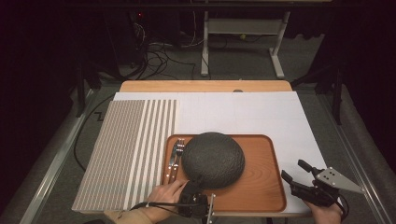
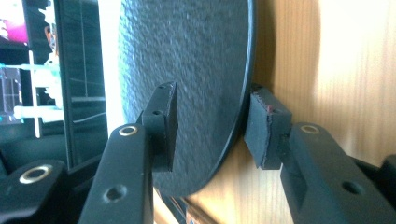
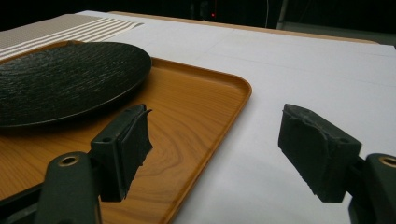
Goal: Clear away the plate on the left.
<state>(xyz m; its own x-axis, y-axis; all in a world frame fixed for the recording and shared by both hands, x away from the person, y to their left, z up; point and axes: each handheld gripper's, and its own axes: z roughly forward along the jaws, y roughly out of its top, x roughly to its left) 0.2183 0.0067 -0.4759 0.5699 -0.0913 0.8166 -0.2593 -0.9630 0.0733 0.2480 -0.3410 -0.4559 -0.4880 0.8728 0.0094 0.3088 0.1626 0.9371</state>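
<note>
Plate rim between left gripper fingers, unpinched | tray | right gripper fingers apart, beside tray edge

plate top cropped (left gripper view)

Dark textured round plate lies flat on tray.

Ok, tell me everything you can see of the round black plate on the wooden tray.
The round black plate is matte, with a rough, finely ridged surface and a thin smooth rim. It lies flat on the orange-brown wooden tray, left of the tray's middle, beside the cutlery. The left gripper straddles its near rim, one jaw above and one below; gaps show at the pads, so it is not clamped.
</note>
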